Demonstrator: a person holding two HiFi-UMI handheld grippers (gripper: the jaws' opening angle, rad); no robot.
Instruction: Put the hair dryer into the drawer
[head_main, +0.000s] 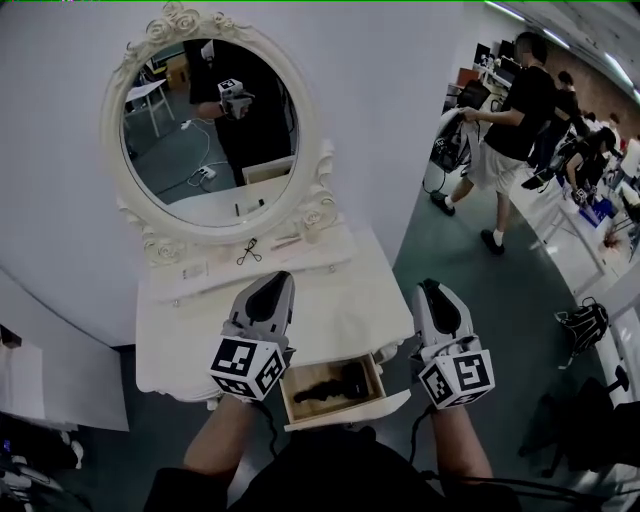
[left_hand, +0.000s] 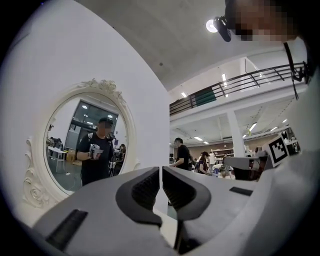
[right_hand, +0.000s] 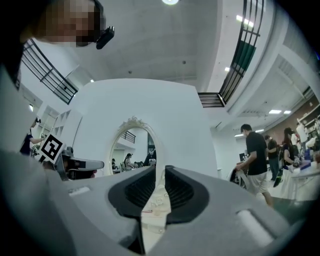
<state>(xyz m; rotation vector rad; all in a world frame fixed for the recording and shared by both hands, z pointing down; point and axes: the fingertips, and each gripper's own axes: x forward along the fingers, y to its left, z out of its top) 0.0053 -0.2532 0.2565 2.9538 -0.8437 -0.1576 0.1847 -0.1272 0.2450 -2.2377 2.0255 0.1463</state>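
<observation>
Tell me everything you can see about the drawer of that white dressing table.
The drawer stands pulled out from the front of the white dressing table, below its top and toward its right side. It is a shallow open box seen from above, with a white front panel and an inside that looks like light wood. A dark hair dryer lies on its floor. Nothing else visibly touches it.

Blk hair dryer (head_main: 328, 383), tan drawer (head_main: 291, 398), wht dresser (head_main: 340, 300).
</observation>
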